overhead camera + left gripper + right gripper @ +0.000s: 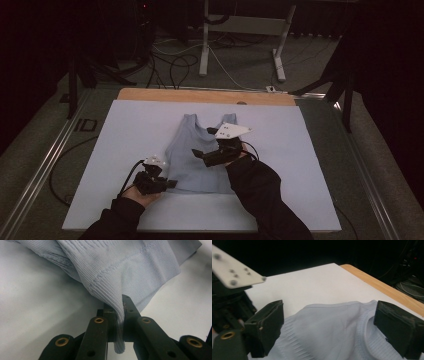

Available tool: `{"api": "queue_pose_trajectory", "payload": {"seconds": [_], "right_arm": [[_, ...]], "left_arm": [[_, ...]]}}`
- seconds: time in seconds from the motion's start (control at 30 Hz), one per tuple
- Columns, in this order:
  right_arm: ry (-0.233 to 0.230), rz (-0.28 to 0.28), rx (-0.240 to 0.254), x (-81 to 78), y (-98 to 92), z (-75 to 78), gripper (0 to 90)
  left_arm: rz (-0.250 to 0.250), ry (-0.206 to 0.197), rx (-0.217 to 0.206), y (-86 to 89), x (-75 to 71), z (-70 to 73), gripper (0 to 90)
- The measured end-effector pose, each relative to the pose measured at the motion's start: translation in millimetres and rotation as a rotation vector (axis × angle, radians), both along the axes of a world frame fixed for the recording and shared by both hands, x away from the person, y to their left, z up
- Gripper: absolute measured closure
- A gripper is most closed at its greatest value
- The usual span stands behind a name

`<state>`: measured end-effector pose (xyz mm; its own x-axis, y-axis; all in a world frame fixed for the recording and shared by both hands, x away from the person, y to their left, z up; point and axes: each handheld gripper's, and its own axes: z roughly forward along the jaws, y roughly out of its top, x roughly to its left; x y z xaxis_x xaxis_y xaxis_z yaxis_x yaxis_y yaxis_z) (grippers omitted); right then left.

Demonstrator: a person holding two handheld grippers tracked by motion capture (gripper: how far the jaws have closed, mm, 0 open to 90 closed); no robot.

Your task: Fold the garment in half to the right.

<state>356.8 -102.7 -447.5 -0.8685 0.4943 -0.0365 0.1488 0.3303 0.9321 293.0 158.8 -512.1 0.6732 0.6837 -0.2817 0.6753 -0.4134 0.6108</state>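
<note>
A: Tank top (200, 155) first: where is it?

B: Flat on the white sheet (125, 130) that covers the desk (200, 95), straps toward twelve o'clock, hem toward six.

A: And the left tool (167, 183)?

B: Clamped on the top's hem corner at about seven o'clock. In the left gripper view its jaws are pinched together with a fold of ribbed cloth (120, 315) pulled up between them.

A: The right tool (202, 142)?

B: Jaws wide apart, hovering over the middle of the top. In the right gripper view the cloth (332, 330) lies beneath the gap, and neither jaw presses on it.

A: Beyond that?

B: Cables (170, 65) on the floor at twelve o'clock.
</note>
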Motion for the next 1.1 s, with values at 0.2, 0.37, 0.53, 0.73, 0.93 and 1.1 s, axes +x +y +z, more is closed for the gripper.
{"api": "queue_pose_trajectory", "payload": {"seconds": [0.2, 0.37, 0.53, 0.73, 0.93, 1.1], "right_arm": [[0.002, -0.007, -0.023, 17.3, 9.1, 3.4, 10.2], [0.020, -0.024, -0.034, 36.2, 20.1, 7.9, 10.2], [0.030, -0.041, -0.035, 52.9, 30.2, 9.2, 10.1], [0.064, -0.063, -0.025, 70.4, 42.4, 8.9, 10.2], [0.102, -0.095, -0.061, 90.8, 54.7, 3.5, 12.4], [0.133, -0.102, -0.063, 108.1, 63.4, -2.3, 12.4]], "left_arm": [[0.001, -0.011, -0.006, -0.4, -1.1, -0.5, 85.1], [0.008, -0.004, -0.024, 1.2, -0.8, -1.6, 85.1], [0.005, -0.005, -0.024, 1.2, -0.9, -1.4, 85.1], [0.006, -0.001, -0.032, 2.4, -0.5, -1.0, 85.1], [0.006, -0.003, -0.040, 2.5, -0.5, -0.5, 85.1], [0.008, 0.002, -0.051, 3.4, -0.2, -0.2, 85.1]]}}
